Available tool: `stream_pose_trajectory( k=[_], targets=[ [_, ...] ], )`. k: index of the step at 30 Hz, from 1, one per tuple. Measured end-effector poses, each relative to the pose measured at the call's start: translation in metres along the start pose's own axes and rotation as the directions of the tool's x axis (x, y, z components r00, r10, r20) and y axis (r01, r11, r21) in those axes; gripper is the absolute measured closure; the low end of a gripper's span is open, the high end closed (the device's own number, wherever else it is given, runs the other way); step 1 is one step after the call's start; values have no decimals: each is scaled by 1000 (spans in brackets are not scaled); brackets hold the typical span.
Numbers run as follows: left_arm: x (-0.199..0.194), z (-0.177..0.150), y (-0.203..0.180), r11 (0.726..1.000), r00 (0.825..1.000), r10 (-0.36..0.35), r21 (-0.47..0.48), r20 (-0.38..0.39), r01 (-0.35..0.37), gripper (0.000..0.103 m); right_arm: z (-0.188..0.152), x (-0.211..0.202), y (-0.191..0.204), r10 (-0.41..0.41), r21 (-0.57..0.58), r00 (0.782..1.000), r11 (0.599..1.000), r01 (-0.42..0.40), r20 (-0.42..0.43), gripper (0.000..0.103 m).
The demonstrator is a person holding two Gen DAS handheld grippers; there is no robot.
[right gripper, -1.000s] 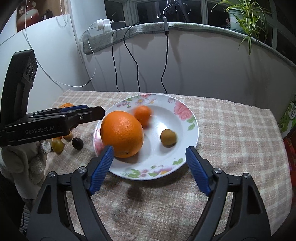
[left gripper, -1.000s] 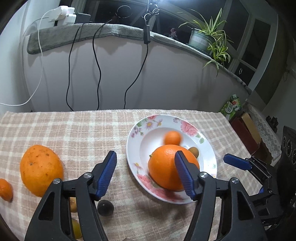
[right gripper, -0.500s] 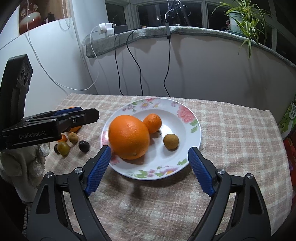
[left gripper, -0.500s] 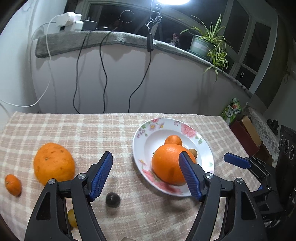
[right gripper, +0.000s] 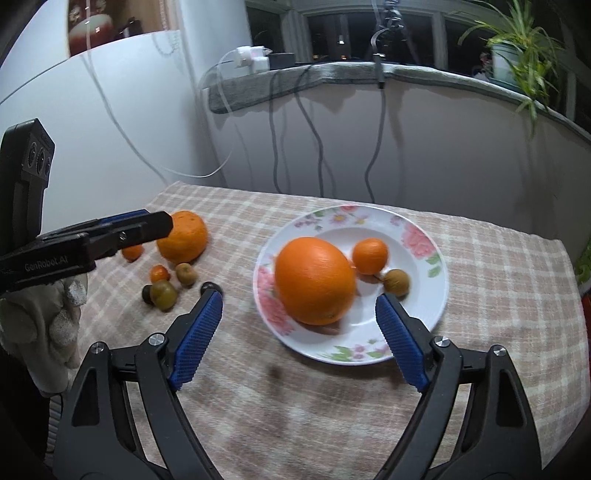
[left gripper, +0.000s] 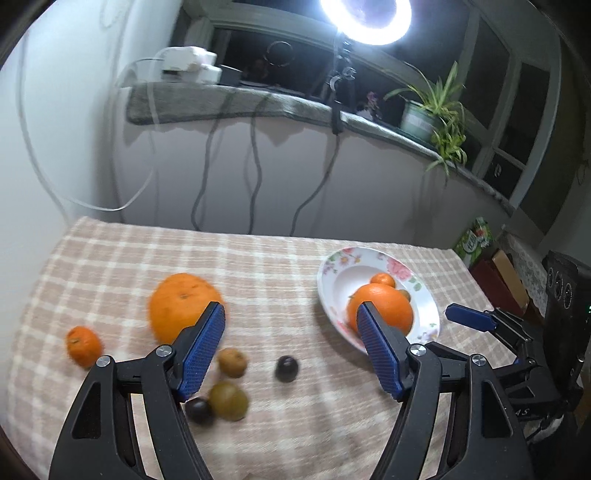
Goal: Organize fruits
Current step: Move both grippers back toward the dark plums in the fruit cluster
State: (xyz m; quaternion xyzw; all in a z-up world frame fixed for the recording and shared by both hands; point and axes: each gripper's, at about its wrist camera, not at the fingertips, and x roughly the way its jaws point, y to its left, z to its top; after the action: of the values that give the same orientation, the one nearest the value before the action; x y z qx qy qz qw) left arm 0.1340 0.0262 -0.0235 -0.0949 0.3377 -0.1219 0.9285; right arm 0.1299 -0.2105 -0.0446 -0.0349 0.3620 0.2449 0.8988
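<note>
A floral plate [right gripper: 428,306] holds a big orange [right gripper: 314,284], a small mandarin [right gripper: 370,255] and a brown fruit [right gripper: 396,282]. The plate also shows in the left wrist view [left gripper: 334,291]. On the cloth to its left lie a large rough orange [left gripper: 181,304], a small mandarin [left gripper: 83,345], a brown fruit [left gripper: 232,362], a green fruit [left gripper: 228,400] and two dark fruits [left gripper: 287,368]. My left gripper [left gripper: 290,347] is open and empty above the small loose fruits. My right gripper [right gripper: 297,338] is open and empty, in front of the plate.
A checked cloth [right gripper: 498,266] covers the table. Behind stands a white wall with hanging cables [left gripper: 255,177], a ledge with a potted plant [left gripper: 432,114] and a ring light [left gripper: 365,16]. Boxes [left gripper: 476,240] stand past the table's right edge.
My left gripper has pulled back and swung left, away from the plate and toward the loose fruits. My right gripper has drawn back slightly. The small mandarin in the plate has settled.
</note>
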Motion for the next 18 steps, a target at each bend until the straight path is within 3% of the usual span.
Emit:
stream_pose_trajectory(
  k=[5, 11, 17, 18],
  targets=[
    [-15, -13, 22, 999, 1000, 30, -28, 2, -30, 30, 2, 4, 17, 54, -40, 999, 998, -54, -2, 16],
    [-27, -34, 47, 995, 998, 62, -77, -24, -64, 38, 3, 16, 39, 131, -73, 991, 988, -133, -25, 16],
    [-25, -57, 64, 991, 995, 60, -115, -83, -70, 54, -1, 34, 57, 177, -108, 982, 977, -184, -66, 17],
    [-24, -58, 66, 991, 994, 58, -118, -91, -69, 57, -2, 39, 60, 186, -112, 979, 975, -194, -80, 22]
  ],
)
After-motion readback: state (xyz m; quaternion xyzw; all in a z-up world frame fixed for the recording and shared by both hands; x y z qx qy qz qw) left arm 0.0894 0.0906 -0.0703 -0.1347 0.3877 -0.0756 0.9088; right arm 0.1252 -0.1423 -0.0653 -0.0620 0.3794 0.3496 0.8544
